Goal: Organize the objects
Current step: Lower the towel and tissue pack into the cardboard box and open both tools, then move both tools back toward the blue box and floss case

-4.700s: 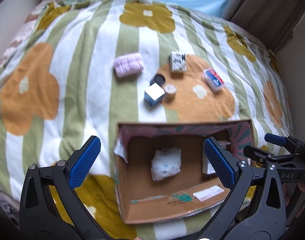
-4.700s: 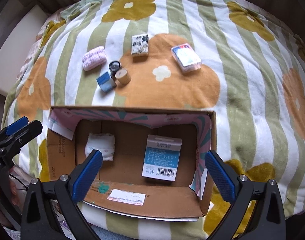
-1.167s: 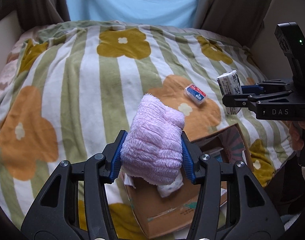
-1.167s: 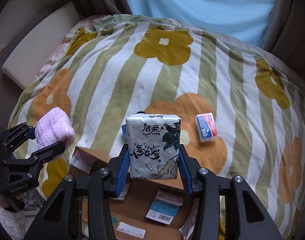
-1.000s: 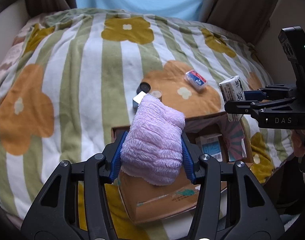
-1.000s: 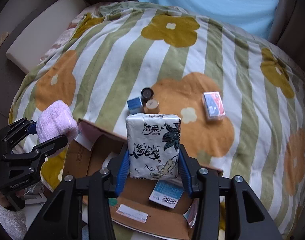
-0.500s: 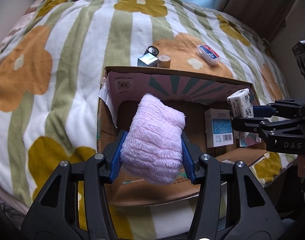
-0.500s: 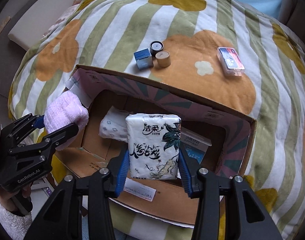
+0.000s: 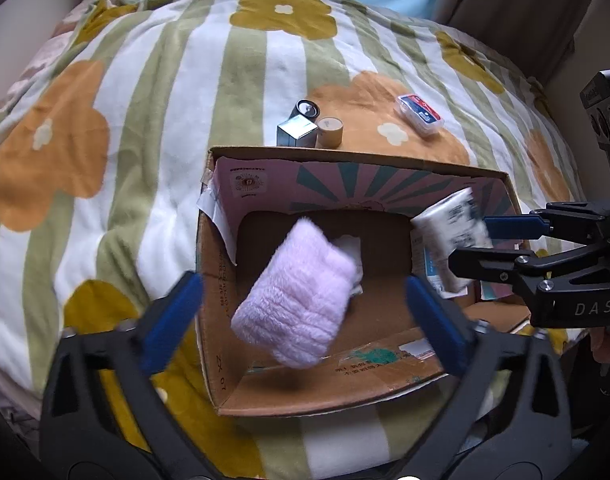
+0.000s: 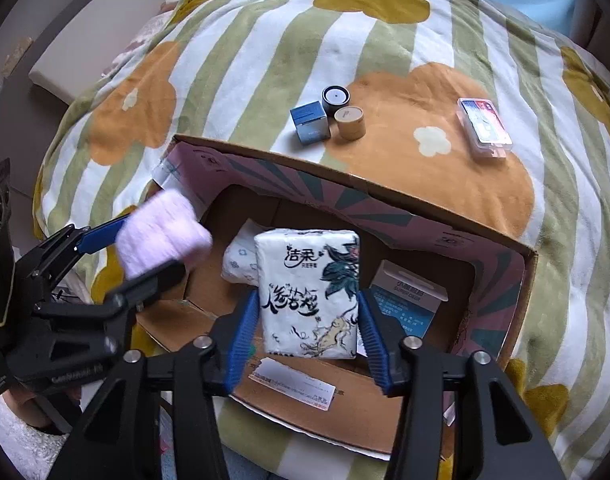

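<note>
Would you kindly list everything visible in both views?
Blanket: one, green-white striped, orange flowers, underneath.
Cardboard box: one, brown, on blanket.
Towel: one, pink, over box.
Tissue pack: one, white printed, between right tongs.
White packet: one, box floor.
Carton: one, blue-white, box floor.
Cube box: one, blue, beyond box.
Black tin: one, beside cube.
Tan tin: one, beside cube.
Card case: one, clear, on blanket.
Left tongs: one, black, blue pads, open.
Right tongs: one, black, blue pads, flanking pack.
</note>
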A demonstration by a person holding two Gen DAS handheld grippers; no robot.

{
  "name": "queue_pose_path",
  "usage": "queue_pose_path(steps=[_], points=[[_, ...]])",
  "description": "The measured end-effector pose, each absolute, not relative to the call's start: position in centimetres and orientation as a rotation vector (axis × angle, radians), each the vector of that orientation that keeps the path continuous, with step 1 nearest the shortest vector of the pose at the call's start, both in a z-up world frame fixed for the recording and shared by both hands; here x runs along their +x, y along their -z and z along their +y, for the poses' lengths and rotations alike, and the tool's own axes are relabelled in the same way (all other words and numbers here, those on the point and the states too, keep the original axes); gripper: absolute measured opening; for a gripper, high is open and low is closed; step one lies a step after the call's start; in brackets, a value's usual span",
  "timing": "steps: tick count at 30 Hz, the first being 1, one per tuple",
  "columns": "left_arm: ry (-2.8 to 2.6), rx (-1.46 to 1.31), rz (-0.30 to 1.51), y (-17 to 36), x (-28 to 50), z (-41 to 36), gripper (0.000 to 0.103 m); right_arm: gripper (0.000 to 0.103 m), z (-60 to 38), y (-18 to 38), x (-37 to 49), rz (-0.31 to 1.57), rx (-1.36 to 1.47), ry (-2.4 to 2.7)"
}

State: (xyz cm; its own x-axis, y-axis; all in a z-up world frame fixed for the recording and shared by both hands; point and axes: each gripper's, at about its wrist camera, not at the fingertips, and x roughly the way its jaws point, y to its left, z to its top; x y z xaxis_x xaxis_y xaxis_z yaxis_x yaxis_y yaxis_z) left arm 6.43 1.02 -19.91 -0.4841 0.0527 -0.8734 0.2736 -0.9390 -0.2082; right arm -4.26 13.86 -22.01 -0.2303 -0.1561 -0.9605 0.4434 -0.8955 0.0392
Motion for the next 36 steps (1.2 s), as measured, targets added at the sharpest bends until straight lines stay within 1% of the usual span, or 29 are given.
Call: queue_pose_path(steps=[1,2,6,9,13,29,36], points=[[2.563,1.513,0.494,19.7,6.6,1.1,0.103,0.070,13.9,21.9,-4.2,0.342,1.654,2.176],[2.561,1.518,0.492,19.6,6.7,1.1,0.103,0.073,13.8,21.9,-4.2,0.351,1.657,2.187],[2.543,1.534,0.477,19.3,7.2,1.2,0.103,0.073,14.8,21.6,-3.8,0.321,1.658,2.206],[2.545,1.545,0.502,19.1,7.5,1.1,0.103,0.073,15.3,21.7,-3.6,0.349,1.663,2.208],[2.536,1.559,0.485,18.9,7.6,1.1,0.103,0.073,15.7,21.7,-3.5,0.346,1.659,2.209],[2.585,1.594,0.453,18.4,6.0,1.6,0.103,0.073,17.3,22.1,-3.1,0.292,1.694,2.231],[2.620,1.583,0.407,16.4,5.0,0.9,0.103,0.073,17.2,20.3,-3.6,0.292,1.666,2.257]])
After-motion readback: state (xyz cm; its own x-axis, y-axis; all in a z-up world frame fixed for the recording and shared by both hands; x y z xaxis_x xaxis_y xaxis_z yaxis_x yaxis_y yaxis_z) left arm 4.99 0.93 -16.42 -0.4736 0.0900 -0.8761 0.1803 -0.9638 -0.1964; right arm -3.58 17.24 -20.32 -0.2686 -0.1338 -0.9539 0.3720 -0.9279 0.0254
